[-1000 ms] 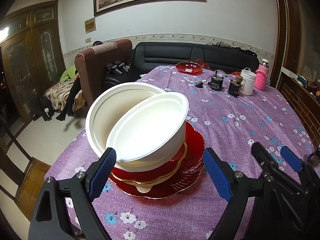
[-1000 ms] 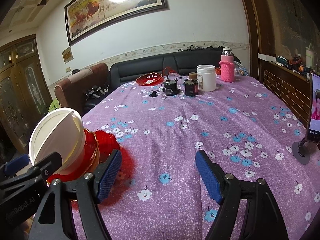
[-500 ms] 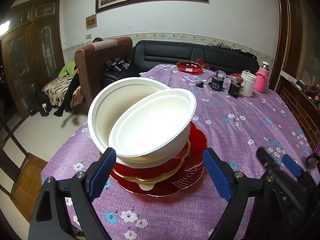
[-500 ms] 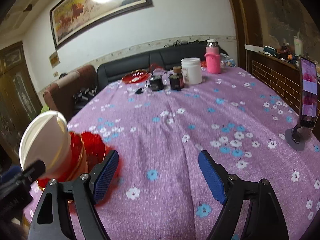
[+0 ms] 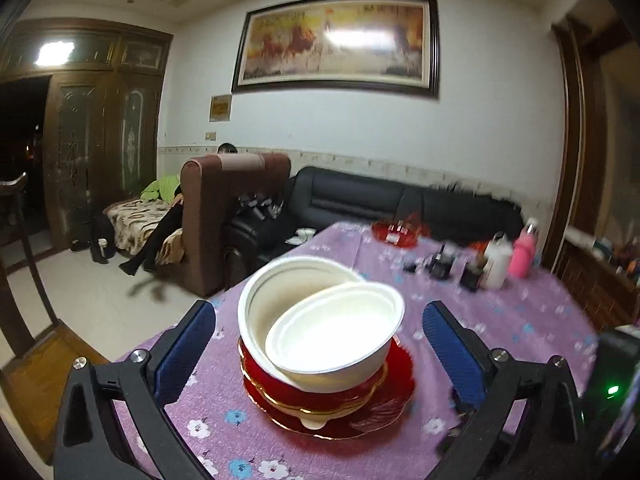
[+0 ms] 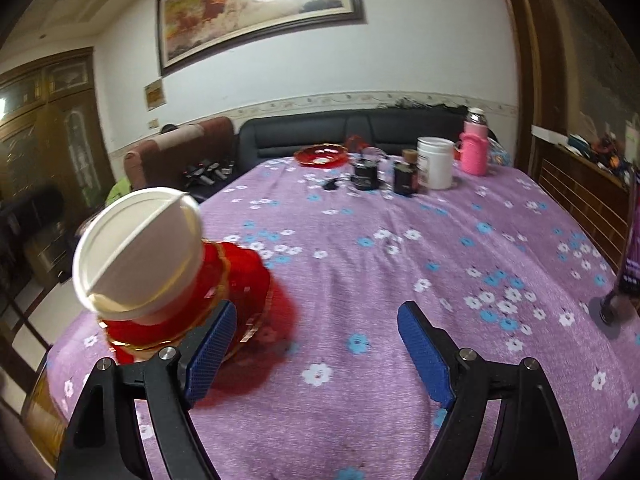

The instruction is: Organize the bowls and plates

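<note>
Straight ahead of the left gripper (image 5: pixel 316 344) sits the stack (image 5: pixel 326 364), centred between its wide-open, empty fingers and just beyond their tips; that hand looks the nearer and better lined up. The stack rests near the table (image 5: pixel 520 320) edge: two white bowls (image 5: pixel 320 328), the inner one (image 5: pixel 336 332) tilted and not seated flush in the outer, on red gold-rimmed plates (image 5: pixel 360 404), the widest at the bottom. No long axis to speak of, all being round. Further right, the right gripper (image 6: pixel 316 348) also gapes wide and holds nothing; from it the stack (image 6: pixel 160 272) lies off to the left, just past its left finger (image 6: pixel 208 352), so it would need to swing left. Another red dish (image 6: pixel 320 155) waits at the table's far end.
</note>
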Tool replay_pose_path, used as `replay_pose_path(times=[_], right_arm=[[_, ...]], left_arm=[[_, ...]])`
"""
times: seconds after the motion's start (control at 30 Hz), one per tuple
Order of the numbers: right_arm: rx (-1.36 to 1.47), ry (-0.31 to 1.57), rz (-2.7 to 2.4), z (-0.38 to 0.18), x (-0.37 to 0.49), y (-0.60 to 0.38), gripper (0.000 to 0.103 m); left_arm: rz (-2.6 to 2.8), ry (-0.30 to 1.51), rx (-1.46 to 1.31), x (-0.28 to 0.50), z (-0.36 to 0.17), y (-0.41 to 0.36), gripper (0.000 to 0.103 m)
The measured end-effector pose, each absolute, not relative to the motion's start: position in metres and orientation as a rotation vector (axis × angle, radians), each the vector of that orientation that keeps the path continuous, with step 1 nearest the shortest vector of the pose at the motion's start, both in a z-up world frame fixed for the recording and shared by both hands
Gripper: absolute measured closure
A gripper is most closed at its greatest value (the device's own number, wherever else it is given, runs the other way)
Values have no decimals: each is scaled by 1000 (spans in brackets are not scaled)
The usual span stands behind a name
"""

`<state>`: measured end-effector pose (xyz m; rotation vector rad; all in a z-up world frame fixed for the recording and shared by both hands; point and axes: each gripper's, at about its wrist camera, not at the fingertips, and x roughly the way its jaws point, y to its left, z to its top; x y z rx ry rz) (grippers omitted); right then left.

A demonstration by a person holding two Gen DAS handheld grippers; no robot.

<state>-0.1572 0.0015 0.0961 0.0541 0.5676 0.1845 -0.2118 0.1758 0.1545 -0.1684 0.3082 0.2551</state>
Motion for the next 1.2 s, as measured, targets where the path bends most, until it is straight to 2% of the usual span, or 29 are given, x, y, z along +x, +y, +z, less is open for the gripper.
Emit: replay_pose_path(times=[0.47,1.2], right_arm=[[-18,592,305,104,-162,38,15],[-89,617,355,102,-162,70,15]], left_arm=[[230,586,-202,-178,133,188,0],[275,588,-208,-183,130,204,0]])
